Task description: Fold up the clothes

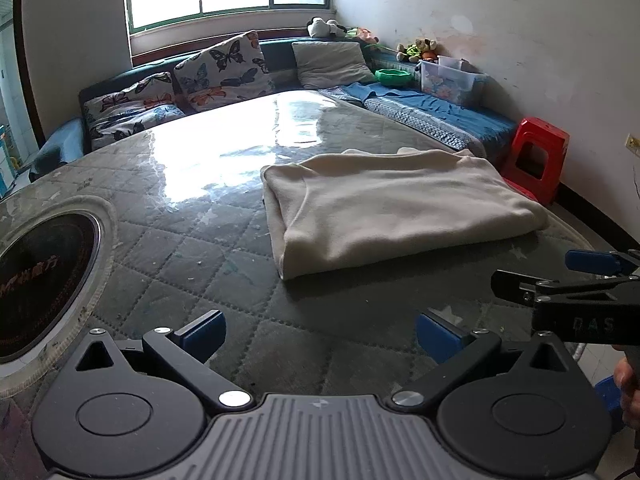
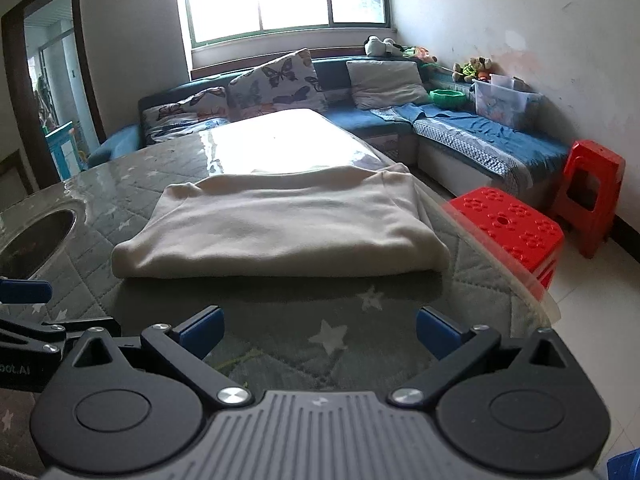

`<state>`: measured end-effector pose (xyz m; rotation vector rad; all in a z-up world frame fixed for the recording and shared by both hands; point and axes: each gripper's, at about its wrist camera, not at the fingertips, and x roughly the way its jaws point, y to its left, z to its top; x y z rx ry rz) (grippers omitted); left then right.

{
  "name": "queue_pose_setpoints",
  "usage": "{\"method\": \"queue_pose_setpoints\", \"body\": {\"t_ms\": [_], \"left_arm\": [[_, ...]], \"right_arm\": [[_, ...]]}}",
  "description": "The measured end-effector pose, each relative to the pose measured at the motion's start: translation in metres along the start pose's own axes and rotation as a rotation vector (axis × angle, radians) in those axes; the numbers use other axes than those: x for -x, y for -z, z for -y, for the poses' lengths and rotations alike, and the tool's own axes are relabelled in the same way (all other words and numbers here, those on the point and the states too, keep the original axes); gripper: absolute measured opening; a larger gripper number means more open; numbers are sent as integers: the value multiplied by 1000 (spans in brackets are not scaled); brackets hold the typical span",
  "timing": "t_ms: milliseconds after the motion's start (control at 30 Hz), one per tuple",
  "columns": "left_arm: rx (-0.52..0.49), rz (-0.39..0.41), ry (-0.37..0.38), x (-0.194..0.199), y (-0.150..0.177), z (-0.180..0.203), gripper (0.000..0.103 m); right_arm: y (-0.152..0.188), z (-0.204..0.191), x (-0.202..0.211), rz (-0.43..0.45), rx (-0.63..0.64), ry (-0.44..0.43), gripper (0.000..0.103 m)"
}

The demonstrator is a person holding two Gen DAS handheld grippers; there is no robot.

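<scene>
A cream garment (image 1: 392, 208) lies folded into a thick rectangle on the grey quilted table (image 1: 224, 280); it also shows in the right wrist view (image 2: 280, 224). My left gripper (image 1: 320, 338) is open and empty, held over the table short of the garment's near edge. My right gripper (image 2: 320, 334) is open and empty, also short of the garment's near fold. The right gripper also shows at the right edge of the left wrist view (image 1: 560, 276), beside the garment's near right corner.
A round inset burner (image 1: 44, 280) sits in the table at the left. Red plastic stools (image 2: 516, 228) stand off the table's right side. A blue corner sofa (image 2: 460, 128) with butterfly cushions (image 1: 224, 72) and a clear storage bin (image 1: 452, 80) lines the far walls.
</scene>
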<state>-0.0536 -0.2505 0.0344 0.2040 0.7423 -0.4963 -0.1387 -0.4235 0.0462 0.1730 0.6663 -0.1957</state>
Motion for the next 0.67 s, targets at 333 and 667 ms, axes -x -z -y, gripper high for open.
{"method": "queue_pose_setpoints", "body": {"t_ms": [333,667], "left_arm": [[-26,1,14,2,8,14,103],[-38,16,9,8,11,15,103]], "right_arm": [[8,1,3,-10,-11,16,103],[12,-5,3,-19,-7,13,103]]}}
